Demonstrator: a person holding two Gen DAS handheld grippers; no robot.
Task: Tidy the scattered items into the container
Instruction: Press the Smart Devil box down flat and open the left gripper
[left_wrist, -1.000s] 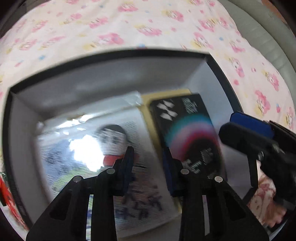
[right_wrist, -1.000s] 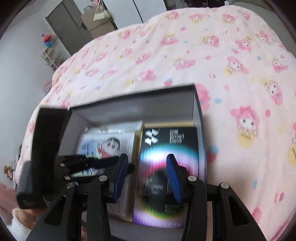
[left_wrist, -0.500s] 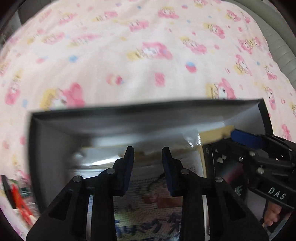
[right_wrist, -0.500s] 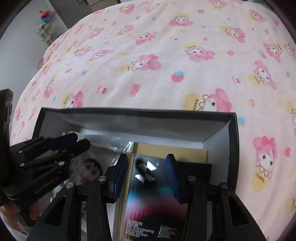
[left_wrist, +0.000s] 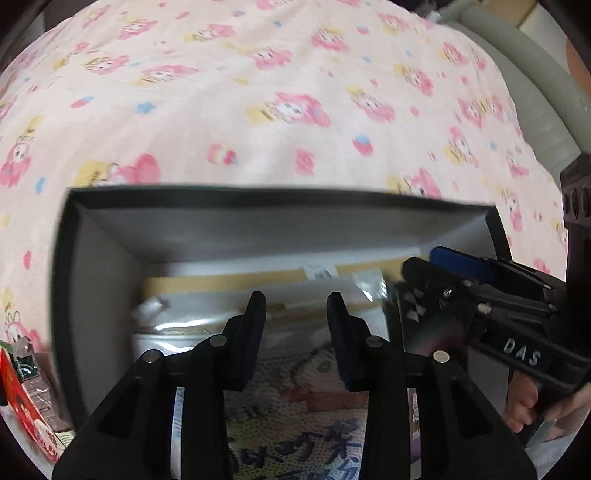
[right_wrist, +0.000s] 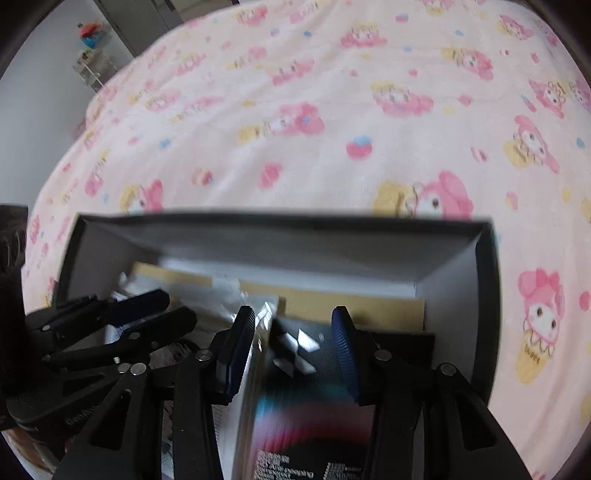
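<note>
A black box with a white inside (left_wrist: 258, 229) (right_wrist: 280, 251) sits on the bed. In it lie a cartoon-printed plastic packet (left_wrist: 306, 417), a black rainbow-print carton (right_wrist: 310, 413) (left_wrist: 424, 332) and a tan flat envelope (left_wrist: 229, 284) (right_wrist: 351, 306) under them. My left gripper (left_wrist: 295, 314) is open and empty over the packet. My right gripper (right_wrist: 291, 328) is open and empty over the black carton. Each gripper shows in the other's view: the right one (left_wrist: 436, 269) and the left one (right_wrist: 173, 306).
A pink cartoon-print blanket (left_wrist: 288, 92) (right_wrist: 332, 110) covers the bed around the box. A red and green packet (left_wrist: 26, 402) lies outside the box's left wall. A grey pillow edge (left_wrist: 543, 110) is at the far right. A shelf (right_wrist: 92, 55) stands by the far wall.
Both cameras have pulled back and tilted up, so more of the blanket and the box's far wall show. Both grippers stay open and empty over the box.
</note>
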